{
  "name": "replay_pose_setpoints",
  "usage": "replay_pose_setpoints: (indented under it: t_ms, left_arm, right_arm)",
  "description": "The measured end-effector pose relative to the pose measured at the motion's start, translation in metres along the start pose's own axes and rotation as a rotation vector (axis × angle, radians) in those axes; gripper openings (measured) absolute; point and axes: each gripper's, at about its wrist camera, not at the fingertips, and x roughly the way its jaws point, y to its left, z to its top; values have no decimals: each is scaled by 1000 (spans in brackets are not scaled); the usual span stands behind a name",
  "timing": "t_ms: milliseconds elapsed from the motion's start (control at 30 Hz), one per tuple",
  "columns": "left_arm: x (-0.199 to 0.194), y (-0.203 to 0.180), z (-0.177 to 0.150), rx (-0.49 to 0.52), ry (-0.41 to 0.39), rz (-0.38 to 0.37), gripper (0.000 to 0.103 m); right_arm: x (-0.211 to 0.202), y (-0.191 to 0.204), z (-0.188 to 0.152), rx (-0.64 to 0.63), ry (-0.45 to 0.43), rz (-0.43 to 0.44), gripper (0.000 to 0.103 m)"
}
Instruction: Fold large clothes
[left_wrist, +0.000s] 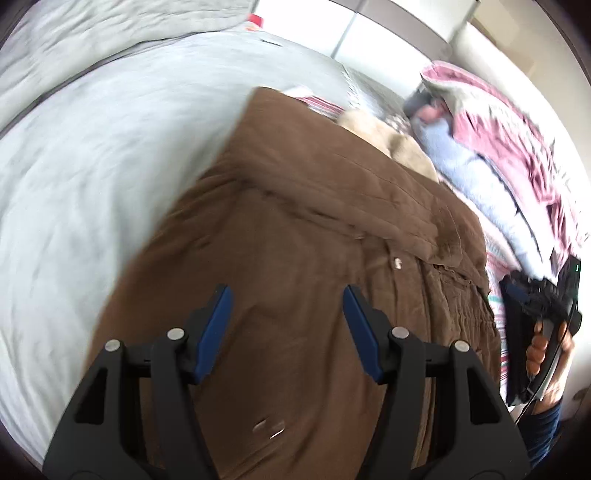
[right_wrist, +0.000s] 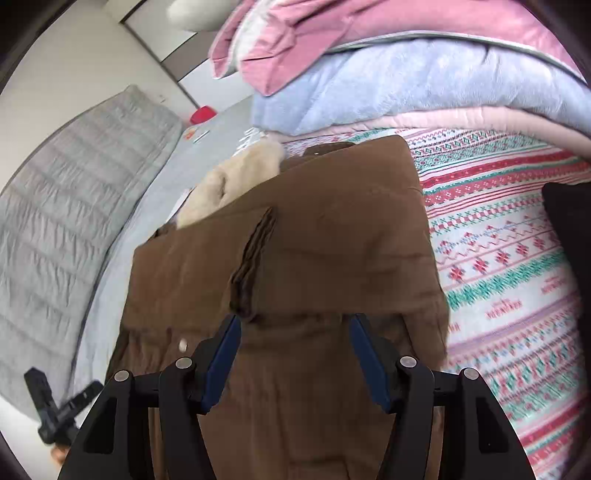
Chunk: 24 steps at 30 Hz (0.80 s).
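A large brown coat (left_wrist: 295, 221) lies spread on the bed, its sleeves folded in over the body. Its cream fur hood trim (left_wrist: 388, 140) is at the far end. My left gripper (left_wrist: 286, 290) hovers over the lower middle of the coat, open, with nothing between its blue pads. In the right wrist view the same coat (right_wrist: 332, 240) fills the centre, with the fur trim (right_wrist: 229, 184) beyond it. My right gripper (right_wrist: 295, 317) is open just above a folded sleeve edge and holds nothing. A hand (left_wrist: 543, 350) carries it at the coat's right side.
A pale grey sheet (left_wrist: 92, 184) covers the bed left of the coat. A patterned red, green and white blanket (right_wrist: 498, 258) lies to its right. Folded pink and light blue blankets (right_wrist: 369, 81) are piled behind. A grey quilt (right_wrist: 66, 192) and a small red object (right_wrist: 202, 113) sit far left.
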Motion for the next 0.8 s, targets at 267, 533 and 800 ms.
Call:
replay_pose_setpoints:
  t_ms: [267,533,800]
  left_arm:
    - [-56,63,-38,-83,-65,37,63]
    - [-78,93,-83,-68,-36,35,63]
    - [-122,85,-162,-31,-91,12,65]
  right_arm:
    - [-54,-10,-63,-117,24,-106,63]
    - [-88,-22,-163,-176,80,-32,35]
    - [-110,30,-277,-396,-11,-98,64]
